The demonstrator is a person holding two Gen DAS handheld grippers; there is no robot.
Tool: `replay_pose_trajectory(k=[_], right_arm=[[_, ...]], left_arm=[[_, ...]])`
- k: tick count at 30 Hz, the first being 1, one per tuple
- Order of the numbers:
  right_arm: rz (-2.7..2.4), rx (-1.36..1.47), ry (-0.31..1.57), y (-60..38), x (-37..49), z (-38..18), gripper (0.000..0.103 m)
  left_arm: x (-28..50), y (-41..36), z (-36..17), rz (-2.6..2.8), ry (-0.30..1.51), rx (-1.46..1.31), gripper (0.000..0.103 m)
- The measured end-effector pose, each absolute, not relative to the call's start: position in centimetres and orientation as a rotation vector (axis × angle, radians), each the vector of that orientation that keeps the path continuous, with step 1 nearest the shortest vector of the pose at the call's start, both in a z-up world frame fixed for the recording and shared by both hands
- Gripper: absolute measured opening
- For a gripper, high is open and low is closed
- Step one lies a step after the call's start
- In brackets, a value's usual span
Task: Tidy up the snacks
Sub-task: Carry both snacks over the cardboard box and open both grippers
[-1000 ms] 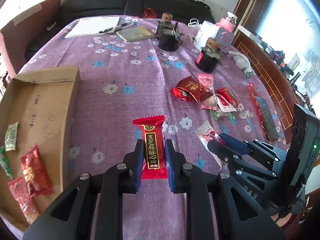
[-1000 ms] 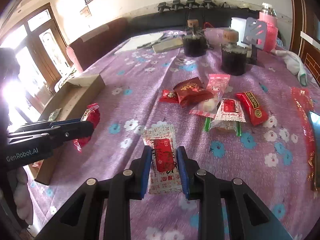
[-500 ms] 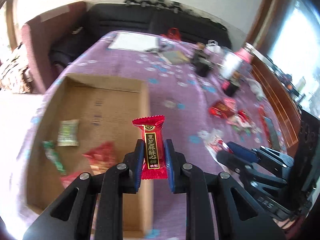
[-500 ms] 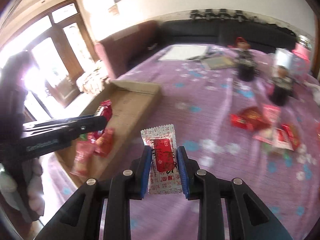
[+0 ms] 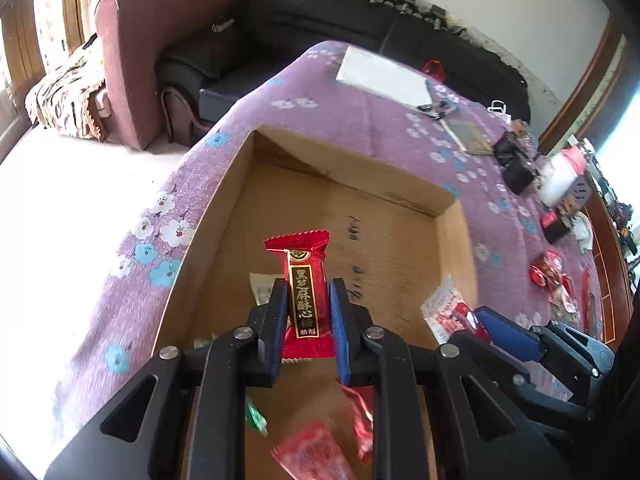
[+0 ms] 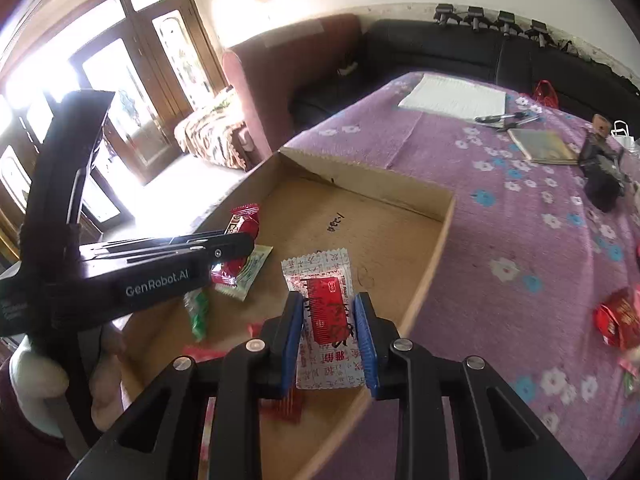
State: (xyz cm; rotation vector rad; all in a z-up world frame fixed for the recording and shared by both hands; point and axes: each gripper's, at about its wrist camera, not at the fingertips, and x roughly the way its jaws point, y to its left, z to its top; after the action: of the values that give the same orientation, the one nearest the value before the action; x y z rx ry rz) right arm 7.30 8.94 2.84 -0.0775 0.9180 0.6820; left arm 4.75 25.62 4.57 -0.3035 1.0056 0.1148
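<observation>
Swung from the loose snack pile to above the shallow brown cardboard box (image 5: 456, 240). Left gripper (image 5: 308, 312) clamped on glossy red candy bar with gold label (image 5: 306, 280); right gripper (image 6: 328, 320) pinching crinkly white-and-red printed sachet (image 6: 324, 292), serrated edges showing. Flowered purple tablecloth (image 6: 500, 208) beneath.

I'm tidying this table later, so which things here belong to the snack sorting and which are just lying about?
Part of the job:
- cardboard box
- red candy in the left tongs
- white snack packet in the right tongs
- loose snacks on the cloth

Just lying about:
- white paper
- pens
- booklet
- sofa
</observation>
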Motion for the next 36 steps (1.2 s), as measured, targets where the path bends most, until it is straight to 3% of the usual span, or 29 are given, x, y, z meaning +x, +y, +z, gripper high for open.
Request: replay_pose_trajectory(k=[15,19,31,32,33,34,36], right_arm=[[0.622,-0.14,0.93,10.8,9.9,-0.1,0.03],[0.622,-0.138,0.901,10.6,9.5,0.5,0.052],[0.588,-0.111,0.788,5.2,4.2,3.4,0.058],[0.582,-0.1,0.786,4.3,3.7,3.4,0.058],[0.575,-0.089,0.784,3.3,3.2,3.4,0.059],[0.568,-0.079,0.784,2.4,2.7,3.5,0.059],[0.546,-0.052,0.789,0.1,1.7,3.2,0.059]], left_arm=[[6.7,26.4,3.0,0.135,1.039,-0.315,0.019],[6.4,26.1,3.2,0.151,1.04,-0.299,0.019],[1.9,21.4,7.2,0.149,0.902,-0.136,0.019],[1.8,20.9,7.3,0.141,0.899,-0.126,0.02],[1.3,19.9,7.5,0.128,0.894,-0.108,0.028],[1.0,19.1,7.5,0.12,0.892,-0.095,0.043],[0.3,17.7,7.4,0.109,0.882,-0.079,0.056]])
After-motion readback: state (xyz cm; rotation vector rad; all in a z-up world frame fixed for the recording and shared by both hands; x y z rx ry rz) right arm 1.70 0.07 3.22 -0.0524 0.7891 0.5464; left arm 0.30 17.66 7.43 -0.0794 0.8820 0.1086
